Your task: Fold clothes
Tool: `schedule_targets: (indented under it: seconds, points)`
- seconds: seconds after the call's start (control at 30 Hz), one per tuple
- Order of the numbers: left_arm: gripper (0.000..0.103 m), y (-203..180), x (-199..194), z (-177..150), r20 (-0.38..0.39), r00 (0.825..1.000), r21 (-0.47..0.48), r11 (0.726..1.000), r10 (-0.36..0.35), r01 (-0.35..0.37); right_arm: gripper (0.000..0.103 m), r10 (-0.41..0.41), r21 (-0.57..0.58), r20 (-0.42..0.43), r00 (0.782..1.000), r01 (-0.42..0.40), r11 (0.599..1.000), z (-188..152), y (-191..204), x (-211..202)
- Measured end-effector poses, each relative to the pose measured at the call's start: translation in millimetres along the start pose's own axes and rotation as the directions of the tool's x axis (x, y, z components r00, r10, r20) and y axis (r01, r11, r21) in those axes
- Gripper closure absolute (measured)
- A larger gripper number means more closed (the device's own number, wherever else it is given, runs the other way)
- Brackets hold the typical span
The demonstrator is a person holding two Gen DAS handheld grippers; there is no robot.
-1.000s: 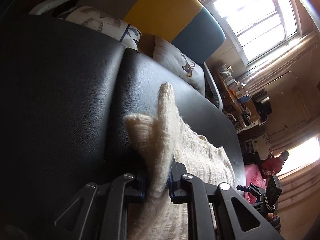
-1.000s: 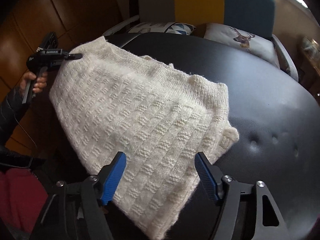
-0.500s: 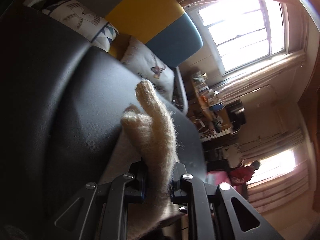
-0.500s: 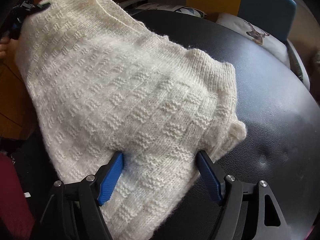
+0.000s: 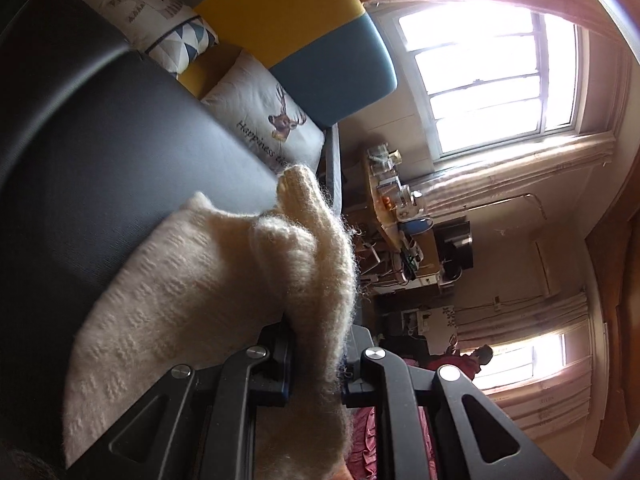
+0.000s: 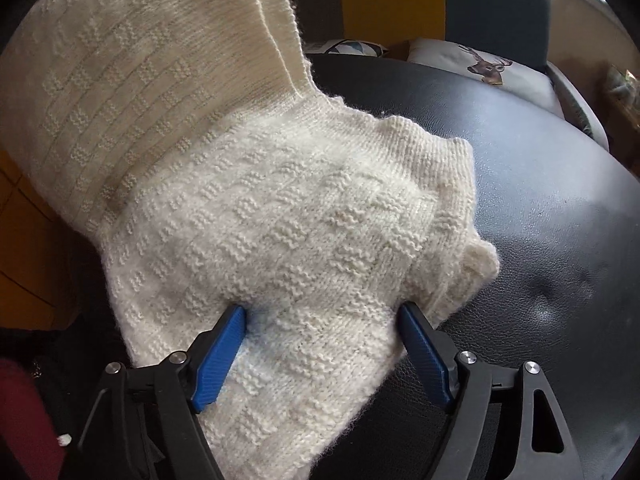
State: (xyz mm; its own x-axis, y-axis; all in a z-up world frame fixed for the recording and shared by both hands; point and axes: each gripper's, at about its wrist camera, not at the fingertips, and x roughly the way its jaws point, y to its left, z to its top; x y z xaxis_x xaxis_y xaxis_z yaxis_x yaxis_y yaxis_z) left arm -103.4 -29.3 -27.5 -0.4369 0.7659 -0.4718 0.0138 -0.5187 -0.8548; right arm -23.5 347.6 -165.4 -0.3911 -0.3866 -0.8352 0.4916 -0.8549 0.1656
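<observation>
A cream knitted sweater (image 6: 256, 216) lies across a black padded leather surface (image 6: 540, 208). Its left part is lifted and curls over toward the middle. My left gripper (image 5: 316, 354) is shut on a bunched edge of the sweater (image 5: 304, 256), which stands up between the black fingers. My right gripper (image 6: 326, 322) is open, its blue fingers (image 6: 218, 354) spread wide over the near part of the sweater. Whether they press on the knit I cannot tell.
A chair with a yellow and teal back (image 6: 496, 4) holds a deer cushion (image 6: 486, 66) and a patterned cushion (image 5: 160, 16) behind the black surface. A cluttered desk (image 5: 400, 216) stands under bright windows. A person in red (image 5: 464, 362) sits far off.
The left gripper has carried its sweater edge up and over, so the lifted half now looms large in the right wrist view. The right gripper has come closer onto the sweater.
</observation>
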Motion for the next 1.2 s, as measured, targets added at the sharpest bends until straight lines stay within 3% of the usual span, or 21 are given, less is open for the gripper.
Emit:
schedule_targets:
  seconds: [0.37, 0.6, 0.67, 1.0, 1.07, 1.2]
  points:
    - [0.089, 1.1, 125.1, -51.7, -0.117, 0.982, -0.032, 0.988, 0.149, -0.154, 0.012, 0.036, 0.019, 0.089, 0.995, -0.037, 0.999, -20.3, -4.3, -0.7]
    - [0.089, 15.6, 167.3, -60.3, -0.192, 0.972, -0.138, 0.977, 0.134, -0.162, 0.001, 0.030, -0.013, 0.105, 0.994, -0.029, 1.000, 10.5, 31.1, 24.2]
    - [0.088, 12.8, 173.3, -60.1, -0.208, 0.969, -0.132, 0.978, 0.135, -0.165, 0.001, 0.024, -0.020, 0.105, 0.994, -0.023, 1.000, 11.4, 32.7, 25.5]
    - [0.082, 28.5, 178.0, -60.4, -0.294, 0.955, -0.321, 0.938, 0.032, -0.130, 0.001, 0.008, -0.033, 0.132, 0.991, -0.003, 0.999, 9.8, 34.1, 20.5]
    - [0.081, 29.4, 176.4, -65.0, -0.335, 0.942, -0.361, 0.925, -0.015, -0.114, 0.002, 0.005, -0.019, 0.146, 0.989, -0.002, 1.000, 7.2, 32.1, 11.2]
    - [0.081, 1.5, 161.5, -68.0, -0.393, 0.909, -0.326, 0.945, -0.138, 0.003, 0.002, -0.013, 0.013, 0.186, 0.983, 0.011, 1.000, -4.0, 27.3, -16.2]
